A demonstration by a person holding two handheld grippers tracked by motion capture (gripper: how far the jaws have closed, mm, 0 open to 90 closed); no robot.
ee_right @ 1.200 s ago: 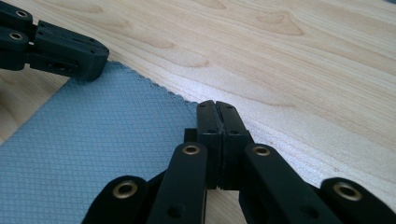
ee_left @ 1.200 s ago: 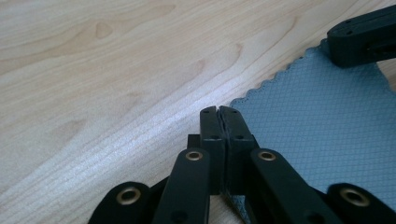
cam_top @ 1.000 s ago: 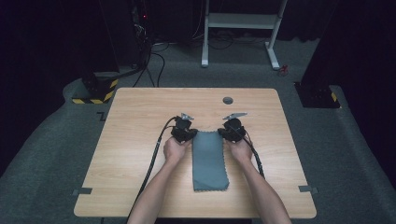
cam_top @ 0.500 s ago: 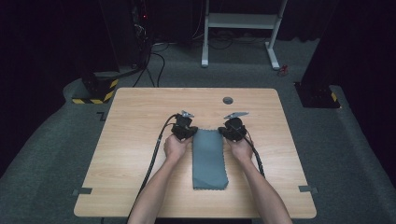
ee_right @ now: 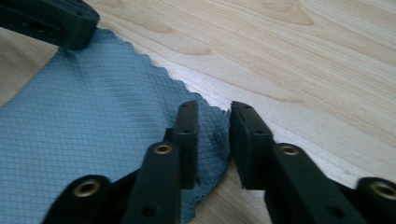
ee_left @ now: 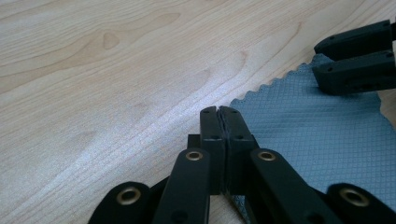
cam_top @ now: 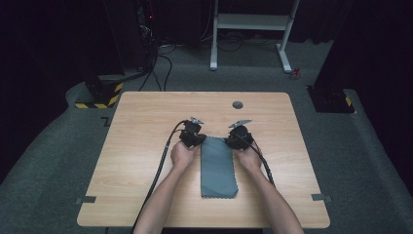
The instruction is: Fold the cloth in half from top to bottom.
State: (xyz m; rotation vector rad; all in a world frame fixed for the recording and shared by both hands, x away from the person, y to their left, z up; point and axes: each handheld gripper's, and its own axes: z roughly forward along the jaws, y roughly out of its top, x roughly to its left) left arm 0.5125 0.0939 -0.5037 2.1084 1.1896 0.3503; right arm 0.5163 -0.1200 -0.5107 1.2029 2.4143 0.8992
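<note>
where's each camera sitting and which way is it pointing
High view: above the person's side, looking forward and down on the table; forearms, both hands, left gripper, right gripper.
Left gripper view: on the left gripper, jaws shut on the grey cloth.
Right gripper view: on the right gripper, jaws just opening around a cloth corner.
All share the cloth.

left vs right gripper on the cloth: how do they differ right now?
The left gripper has its jaws shut together at a far corner of the grey cloth; whether it pinches the cloth is hidden. The right gripper has a gap between its jaws, which have just been opening, with the cloth's other far corner lying loose and rumpled in that gap. Both sit low over the table at the cloth's far end.
</note>
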